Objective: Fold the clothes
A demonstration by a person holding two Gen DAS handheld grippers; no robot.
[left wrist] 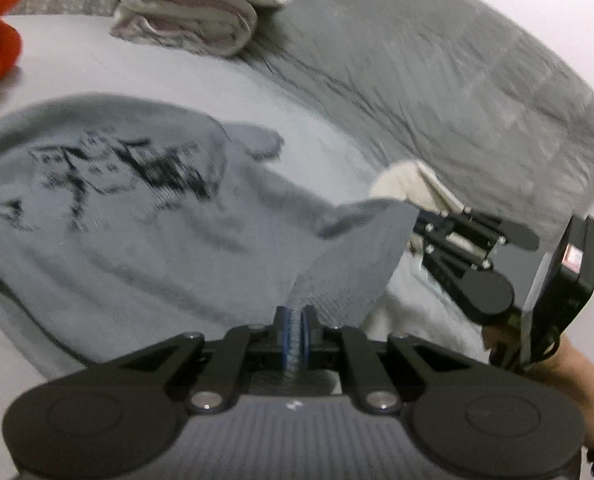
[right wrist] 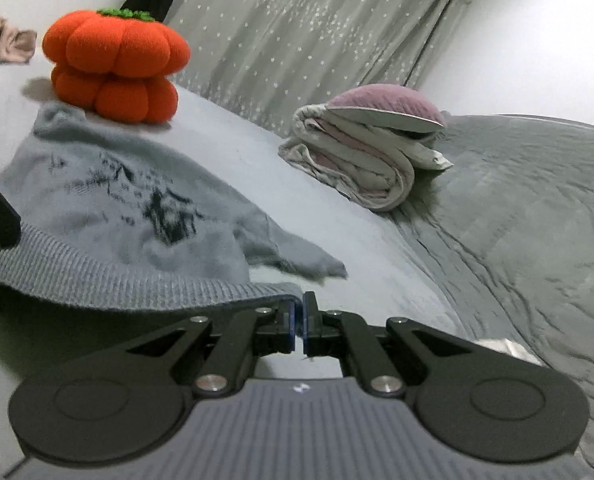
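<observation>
A grey-blue knit sweater (left wrist: 145, 216) with a black pattern lies spread on the bed, and its ribbed hem (left wrist: 349, 276) is lifted off the sheet. My left gripper (left wrist: 295, 320) is shut on a bunched fold of that hem. To the right, my right gripper (left wrist: 421, 226) holds the hem's far corner, its fingertips partly hidden by the cloth. In the right wrist view the sweater (right wrist: 109, 200) stretches away to the left, and the right gripper (right wrist: 299, 312) is shut on the end of the ribbed hem (right wrist: 137, 280). A hand (left wrist: 557, 364) holds the right tool.
An orange pumpkin plush (right wrist: 115, 64) sits past the sweater's collar. A folded quilt (right wrist: 361, 160) with a purple pillow (right wrist: 385, 104) lies further along the bed. A rumpled grey duvet (right wrist: 517, 208) covers the right side. A cream garment (left wrist: 401, 180) lies beyond the right gripper.
</observation>
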